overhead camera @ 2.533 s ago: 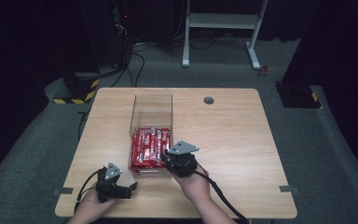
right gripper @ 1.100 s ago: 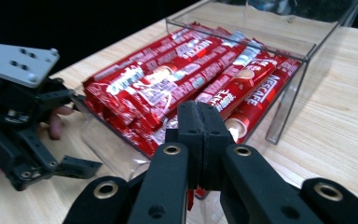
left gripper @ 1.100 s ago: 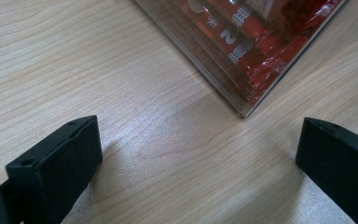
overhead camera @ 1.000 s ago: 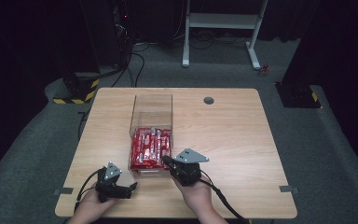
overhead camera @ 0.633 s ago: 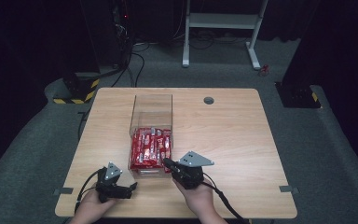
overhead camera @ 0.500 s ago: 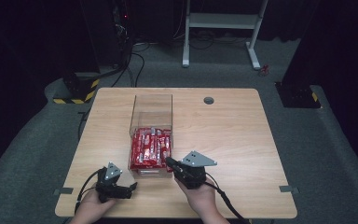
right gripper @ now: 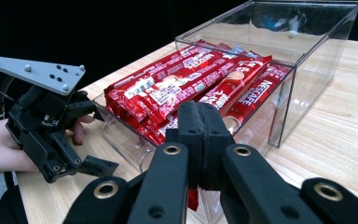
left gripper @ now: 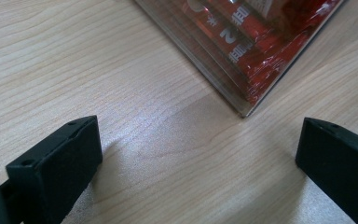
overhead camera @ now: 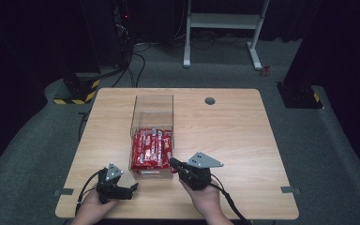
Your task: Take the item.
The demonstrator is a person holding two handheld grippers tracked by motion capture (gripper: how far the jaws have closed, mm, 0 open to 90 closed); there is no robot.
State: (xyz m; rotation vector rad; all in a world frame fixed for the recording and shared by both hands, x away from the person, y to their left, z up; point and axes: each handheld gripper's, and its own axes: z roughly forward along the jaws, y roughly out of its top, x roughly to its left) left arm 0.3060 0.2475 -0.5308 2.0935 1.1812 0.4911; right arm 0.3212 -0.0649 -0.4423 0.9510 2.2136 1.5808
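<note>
A clear plastic box [overhead camera: 153,105] stands mid-table, its near half packed with red snack packets [overhead camera: 151,147]. My right gripper [overhead camera: 173,162] is shut with nothing between the pads, its tip just off the box's near right corner. In the right gripper view the closed jaws [right gripper: 200,121] point at the packets [right gripper: 191,79] through the box wall [right gripper: 307,60]. My left gripper [overhead camera: 130,189] rests low on the table left of the box, open. Its jaws [left gripper: 198,140] stand wide apart around bare wood, facing the box's corner [left gripper: 223,88]. The same left gripper [right gripper: 91,135] appears in the right gripper view.
The wooden table [overhead camera: 234,136] has a round cable hole [overhead camera: 209,101] at the back. Behind it on the dark floor stand a white frame [overhead camera: 225,21] and a yellow-and-black striped base [overhead camera: 77,91]. Cables trail from both grippers toward the near edge.
My right gripper has drawn back from over the box's near end toward the person and slightly right, jaws staying shut. The left gripper has kept still.
</note>
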